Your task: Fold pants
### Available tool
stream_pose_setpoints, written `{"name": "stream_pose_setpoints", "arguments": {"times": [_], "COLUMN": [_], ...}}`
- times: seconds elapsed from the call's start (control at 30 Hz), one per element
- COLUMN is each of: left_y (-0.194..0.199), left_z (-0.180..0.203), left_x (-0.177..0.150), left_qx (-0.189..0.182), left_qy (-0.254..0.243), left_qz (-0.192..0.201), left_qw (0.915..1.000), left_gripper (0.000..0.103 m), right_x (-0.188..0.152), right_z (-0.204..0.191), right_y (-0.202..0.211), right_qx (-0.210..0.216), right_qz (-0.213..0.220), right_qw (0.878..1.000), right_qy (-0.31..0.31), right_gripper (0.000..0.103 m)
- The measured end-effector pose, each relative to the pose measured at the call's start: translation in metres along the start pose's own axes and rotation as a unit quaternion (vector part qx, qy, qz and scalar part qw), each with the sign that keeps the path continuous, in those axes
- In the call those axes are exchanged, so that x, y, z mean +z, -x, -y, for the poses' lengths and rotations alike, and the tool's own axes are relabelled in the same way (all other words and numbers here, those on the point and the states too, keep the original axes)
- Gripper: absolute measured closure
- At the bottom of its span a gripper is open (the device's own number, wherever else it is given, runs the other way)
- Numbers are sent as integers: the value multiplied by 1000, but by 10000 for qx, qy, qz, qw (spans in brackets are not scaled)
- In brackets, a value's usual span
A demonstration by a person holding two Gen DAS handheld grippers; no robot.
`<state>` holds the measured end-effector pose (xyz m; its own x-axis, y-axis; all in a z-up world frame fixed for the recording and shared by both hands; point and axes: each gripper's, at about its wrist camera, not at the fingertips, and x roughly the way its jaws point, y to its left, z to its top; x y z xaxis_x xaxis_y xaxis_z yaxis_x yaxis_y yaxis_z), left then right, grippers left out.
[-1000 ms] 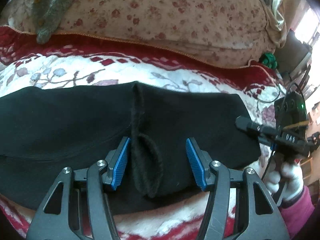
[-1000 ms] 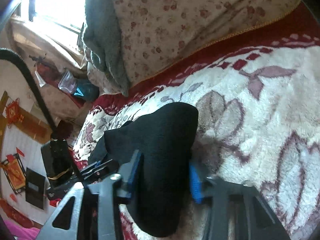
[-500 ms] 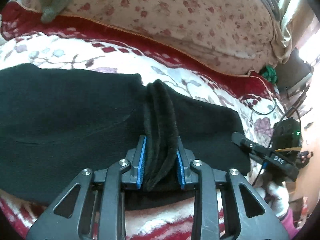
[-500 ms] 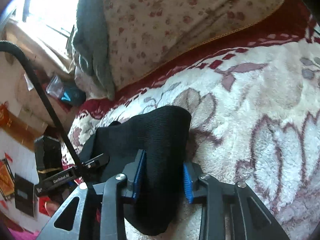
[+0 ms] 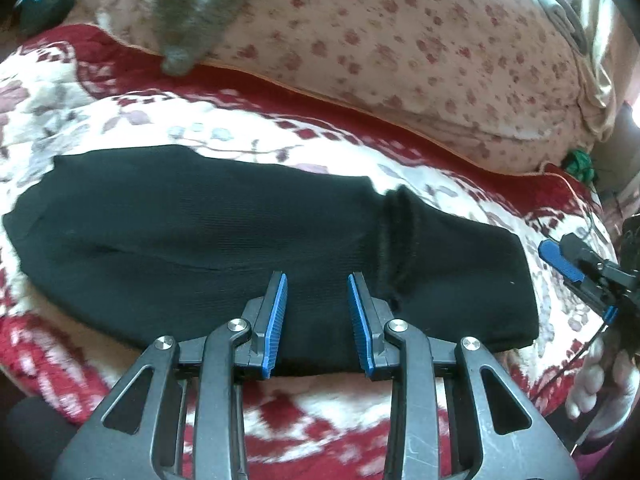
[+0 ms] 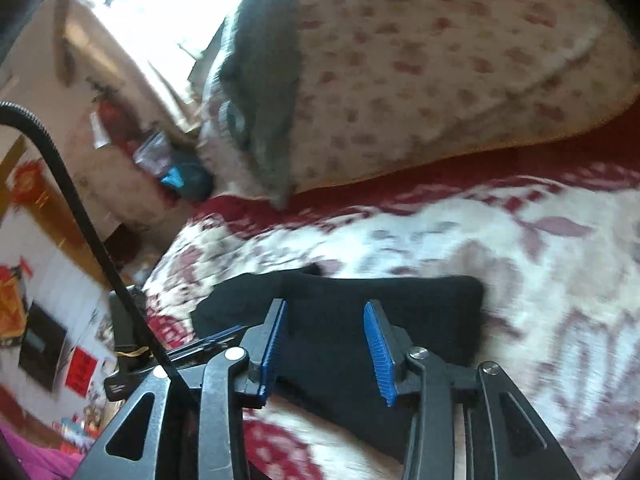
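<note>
Both grippers have just let go: left gripper [image 5: 316, 322] and right gripper [image 6: 326, 354] opening, nothing clamped. Black pants [image 5: 240, 248] lie flat mid-frame on the blanket [image 5: 192, 124]; fold laid down.

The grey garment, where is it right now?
The grey garment is draped over the flowered quilt, upper left in the left wrist view, beyond the black pants.

Your right gripper [image 5: 576, 264] runs off the left view's right edge, jaws unreadable there. The pants [image 6: 360, 320] lie partly hidden behind the fingers, and the blanket [image 6: 520, 260] smears with blur.
</note>
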<state>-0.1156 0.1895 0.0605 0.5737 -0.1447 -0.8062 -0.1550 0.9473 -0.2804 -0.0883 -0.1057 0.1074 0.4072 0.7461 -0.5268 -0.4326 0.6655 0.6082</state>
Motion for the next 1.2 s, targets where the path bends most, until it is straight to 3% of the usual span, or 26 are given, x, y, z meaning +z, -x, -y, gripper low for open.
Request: {"name": "stream_pose_setpoints", "arguments": {"times": [0.07, 0.17, 0.33, 0.57, 0.7, 0.87, 1.03, 1.2], "left_y": [6, 16, 32, 56, 57, 46, 34, 26], "left_z": [-10, -26, -62, -123, -143, -159, -167, -171], "left_x": [-1, -3, -11, -24, -28, -34, -34, -28], "left_qx": [115, 328, 364, 153, -31, -180, -203, -237], "left_qy": [77, 195, 690, 1779, 2184, 2596, 2813, 2875], "left_qz": [51, 142, 265, 705, 840, 863, 897, 939], "left_qw": [9999, 9992, 9966, 9814, 9722, 9617, 9552, 9529], "left_gripper": [74, 74, 74, 48, 46, 43, 43, 35], "right_x": [2, 3, 3, 10, 17, 26, 26, 23], "right_z": [-16, -38, -70, -115, -140, -164, -188, -204], "right_y": [-15, -39, -89, -163, -208, -259, -311, -358], "right_qx": [23, 130, 372, 727, 795, 865, 741, 721], "right_qz": [-87, -316, -744, -1332, -1621, -2009, -2477, -2826], "right_qw": [9997, 9981, 9929, 9790, 9691, 9535, 9248, 9003], "right_qy": [219, 505, 847, 1358, 1679, 2073, 2790, 3230], "right_gripper": [50, 50, 50, 49, 45, 38, 37, 37]}}
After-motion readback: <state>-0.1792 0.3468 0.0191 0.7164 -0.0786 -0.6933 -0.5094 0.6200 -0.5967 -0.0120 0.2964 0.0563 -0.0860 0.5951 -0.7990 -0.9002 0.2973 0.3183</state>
